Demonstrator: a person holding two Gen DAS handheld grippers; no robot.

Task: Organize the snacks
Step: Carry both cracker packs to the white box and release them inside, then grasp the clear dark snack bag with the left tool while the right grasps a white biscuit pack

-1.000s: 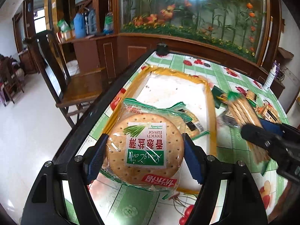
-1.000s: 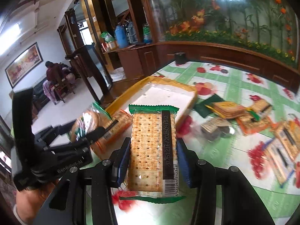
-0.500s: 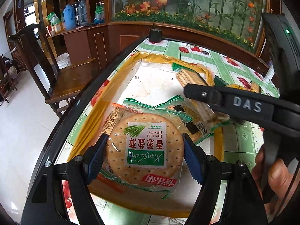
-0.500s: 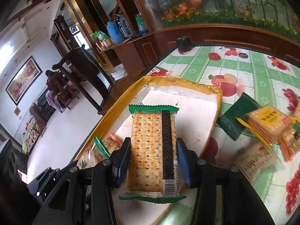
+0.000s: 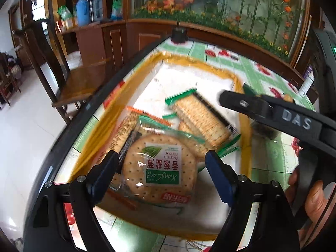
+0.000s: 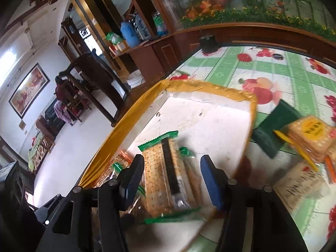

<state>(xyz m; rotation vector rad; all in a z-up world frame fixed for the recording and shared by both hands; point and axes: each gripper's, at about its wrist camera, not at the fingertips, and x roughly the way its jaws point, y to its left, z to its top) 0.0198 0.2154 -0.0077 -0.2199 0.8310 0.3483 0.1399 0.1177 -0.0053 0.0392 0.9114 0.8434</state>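
The left tongs (image 5: 160, 169) are standing wide open, their blue pads clear of the round cracker pack in clear wrap with a green and white label (image 5: 161, 169) that is lying between them inside the shallow white tray with a yellow-taped rim (image 5: 134, 84). Just beyond that pack, a rectangular cracker pack with green serrated ends (image 5: 199, 117) is lying tilted across other packs in the same tray, and an orange-edged cracker pack (image 5: 124, 128) is showing to the left beneath the round one.

The right tongs (image 6: 172, 178) are also spread wide, gripping nothing; the rectangular cracker pack (image 6: 161, 174) is sitting loose between the pads, resting in the tray (image 6: 210, 88) with its dark seam strip facing up. In the left view, one black arm of the right tongs (image 5: 271, 111) is reaching in just right of the rectangular pack.

To the right of the tray, on the green-checked fruit-print worktop (image 6: 262, 67), a dark green packet (image 6: 273, 126) and a yellow-labelled cracker pack (image 6: 310, 134) are lying near each other, outside the tray
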